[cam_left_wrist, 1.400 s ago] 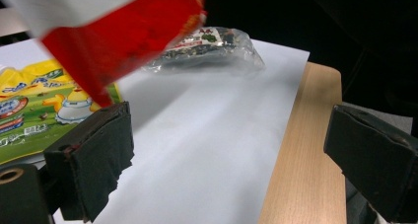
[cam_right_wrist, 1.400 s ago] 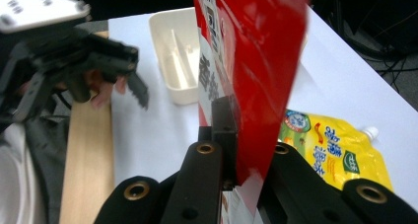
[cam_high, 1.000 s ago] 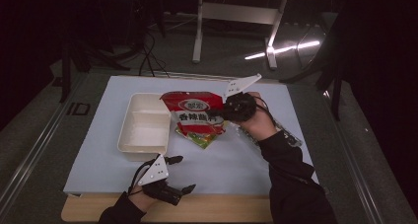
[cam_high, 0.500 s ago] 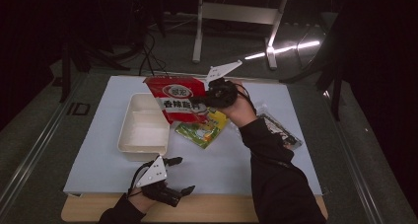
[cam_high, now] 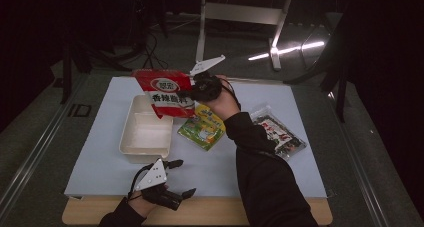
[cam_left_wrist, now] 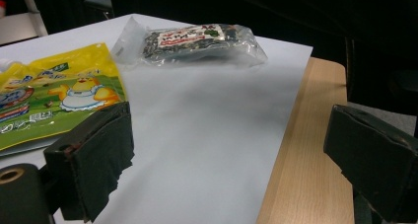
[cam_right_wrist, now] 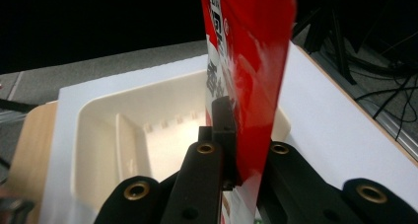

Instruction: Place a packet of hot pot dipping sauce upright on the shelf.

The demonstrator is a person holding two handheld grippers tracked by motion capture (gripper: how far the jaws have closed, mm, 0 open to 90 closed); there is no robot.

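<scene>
- Holding a red snack bag (cam_high: 165, 93) in the air, the right claw (cam_high: 192, 93) pinches the bag by its edge; in the right gripper view the two black jaws are pressed on the red foil (cam_right_wrist: 249, 76) from both sides.
- The red bag hangs above the far end of the cream tray (cam_high: 131, 147), and the tray itself stands on the white sheet (cam_high: 100, 152) that covers the table (cam_high: 320, 218).
- In the right gripper view the cream tray (cam_right_wrist: 98, 130) lies just behind and under the bag, with a narrow compartment at its left side.
- A yellow-green bag (cam_high: 202, 129) lies flat on the sheet at about 3 o'clock from the tray, just beside it and under the right forearm.
- A clear bag with dark contents (cam_high: 277, 132) lies further to 3 o'clock, well apart from the tray.
- The left claw (cam_high: 184, 178) rests at the near edge of the table, at about 6 o'clock from the tray, and its jaws are spread with nothing between them.
- In the left gripper view, the yellow-green bag (cam_left_wrist: 54, 105) is beyond the left jaw, and the clear bag (cam_left_wrist: 197, 41) is farther away.
</scene>
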